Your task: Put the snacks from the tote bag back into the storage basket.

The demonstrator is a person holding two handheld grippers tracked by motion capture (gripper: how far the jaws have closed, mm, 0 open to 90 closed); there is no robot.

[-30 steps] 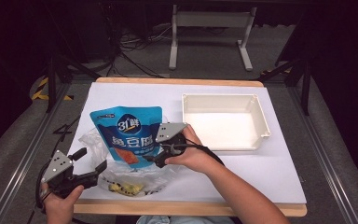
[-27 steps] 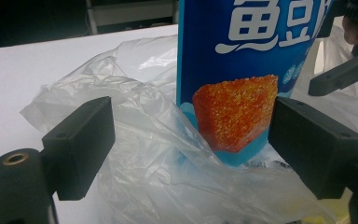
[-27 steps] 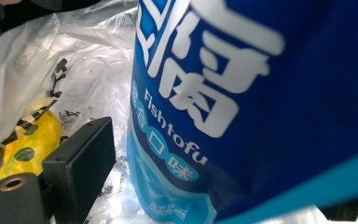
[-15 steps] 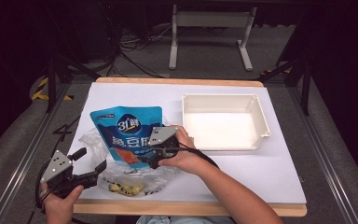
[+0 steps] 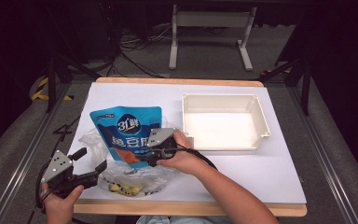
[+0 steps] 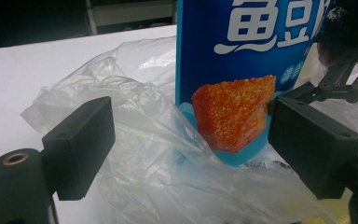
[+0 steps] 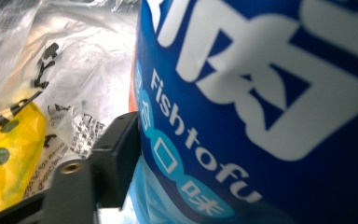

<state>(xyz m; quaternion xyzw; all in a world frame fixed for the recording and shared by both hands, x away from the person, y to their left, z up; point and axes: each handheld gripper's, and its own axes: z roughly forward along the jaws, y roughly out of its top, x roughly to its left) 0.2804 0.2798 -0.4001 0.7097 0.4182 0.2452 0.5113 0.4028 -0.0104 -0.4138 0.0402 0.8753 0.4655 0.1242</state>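
Snack pouch (image 5: 127,133) lies on plastic bag (image 5: 121,175) — tray (image 5: 223,142) right.

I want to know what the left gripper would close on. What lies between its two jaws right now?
In the left gripper view, crumpled clear plastic bag fills the gap between the open left gripper jaws, with the bottom of the blue fish tofu pouch lying on it toward one jaw.
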